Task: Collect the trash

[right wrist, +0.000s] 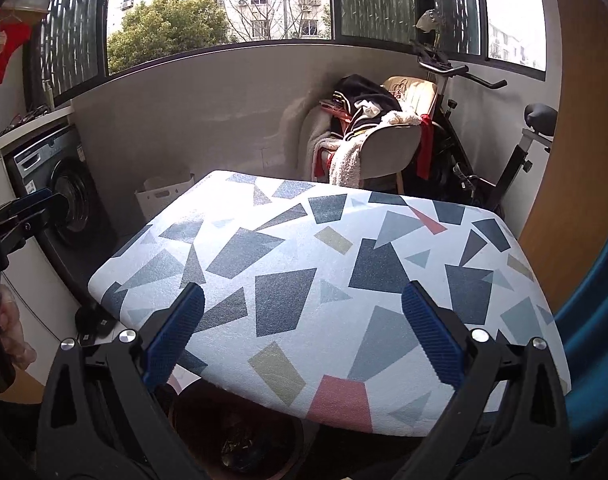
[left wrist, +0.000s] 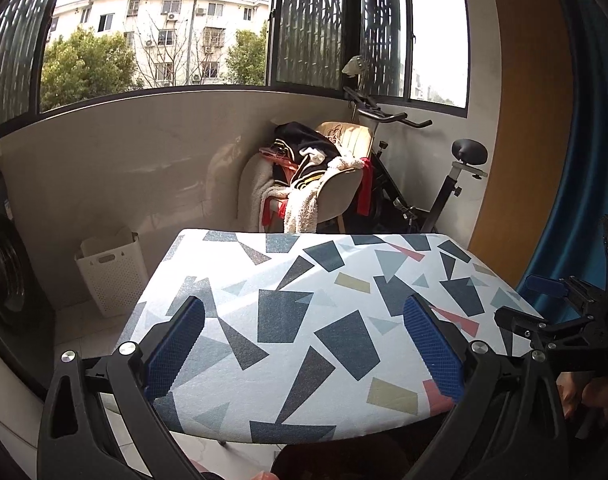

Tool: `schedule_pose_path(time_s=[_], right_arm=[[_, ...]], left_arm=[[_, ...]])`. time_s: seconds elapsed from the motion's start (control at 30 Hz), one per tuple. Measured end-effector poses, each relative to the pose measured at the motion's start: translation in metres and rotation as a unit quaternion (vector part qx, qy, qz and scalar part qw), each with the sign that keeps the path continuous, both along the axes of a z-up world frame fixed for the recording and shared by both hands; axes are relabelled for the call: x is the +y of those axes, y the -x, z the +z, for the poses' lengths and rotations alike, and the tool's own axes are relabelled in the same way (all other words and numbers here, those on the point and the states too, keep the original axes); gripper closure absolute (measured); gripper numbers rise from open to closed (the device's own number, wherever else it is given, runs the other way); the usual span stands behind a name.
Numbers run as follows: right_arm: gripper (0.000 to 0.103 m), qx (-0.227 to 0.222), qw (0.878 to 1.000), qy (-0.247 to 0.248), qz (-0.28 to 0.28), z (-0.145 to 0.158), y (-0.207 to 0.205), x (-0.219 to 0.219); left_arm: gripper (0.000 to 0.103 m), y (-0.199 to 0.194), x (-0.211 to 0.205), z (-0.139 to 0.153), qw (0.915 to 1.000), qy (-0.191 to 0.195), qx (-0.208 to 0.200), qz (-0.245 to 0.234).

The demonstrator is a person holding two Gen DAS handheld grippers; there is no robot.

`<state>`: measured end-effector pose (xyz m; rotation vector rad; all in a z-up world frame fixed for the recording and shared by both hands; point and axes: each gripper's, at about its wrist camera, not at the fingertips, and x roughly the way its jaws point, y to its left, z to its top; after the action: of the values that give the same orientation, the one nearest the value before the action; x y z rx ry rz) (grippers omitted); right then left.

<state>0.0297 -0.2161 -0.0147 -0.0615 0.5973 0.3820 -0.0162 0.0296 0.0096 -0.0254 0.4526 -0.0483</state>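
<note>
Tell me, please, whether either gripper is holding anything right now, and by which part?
Nothing is held. The left gripper and the right gripper are both open, with only the patterned table between their fingers.

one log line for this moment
left claw: open, empty | right claw: open, empty | both over geometric-patterned padded table | no trash on it

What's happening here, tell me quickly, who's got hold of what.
Nobody holds anything right now. A person has a gripper in each hand; the left gripper and the right gripper both hang open over the patterned table, jaws spread wide with nothing between them. No trash shows on the tabletop. A dark round bin sits below the table's near edge with something inside, too dim to identify. Behind the table are a clothes-piled chair and an exercise bike.
</note>
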Motion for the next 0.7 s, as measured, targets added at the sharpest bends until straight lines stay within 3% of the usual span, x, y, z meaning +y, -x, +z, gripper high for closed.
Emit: schedule_pose_path(time_s=[0.7], right_arm=[[0.006, -0.020, 1.000, 0.001, -0.004, 0.0108, 0.0073, 0.0003]], left_arm=[[0.006, 0.0004, -0.0085, 0.0009, 0.9998, -0.014, 0.009, -0.014]])
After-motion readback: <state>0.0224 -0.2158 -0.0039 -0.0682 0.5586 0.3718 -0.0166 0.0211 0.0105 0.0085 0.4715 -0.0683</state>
